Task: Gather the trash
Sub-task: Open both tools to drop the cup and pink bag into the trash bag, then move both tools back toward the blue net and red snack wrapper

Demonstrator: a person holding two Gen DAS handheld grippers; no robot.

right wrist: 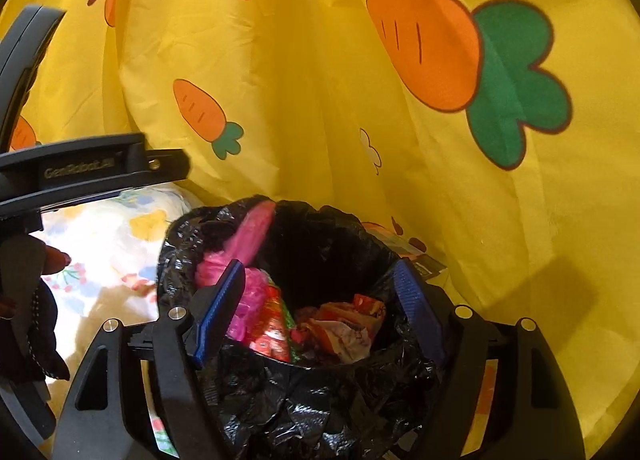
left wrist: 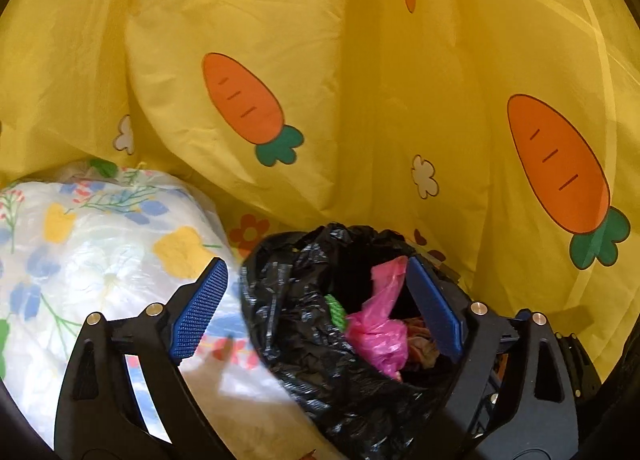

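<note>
A black trash bag [left wrist: 316,324] stands open below both grippers; it also shows in the right wrist view [right wrist: 304,400]. Inside lie a crumpled pink plastic bag [left wrist: 380,332], red snack wrappers [right wrist: 276,332] and other wrappers [right wrist: 348,328]. The pink plastic [right wrist: 250,244] looks blurred at the bag's mouth in the right wrist view. My left gripper [left wrist: 320,308] is open and empty over the bag's left rim. My right gripper [right wrist: 320,316] is open and empty over the bag's opening. The left gripper's body [right wrist: 80,168] shows at the left of the right wrist view.
A yellow curtain with carrot prints [left wrist: 360,100] hangs behind the bag, also in the right wrist view [right wrist: 320,100]. A white floral bundle in clear plastic [left wrist: 100,252] lies left of the bag. A small dark box [right wrist: 424,260] sits behind the bag's right rim.
</note>
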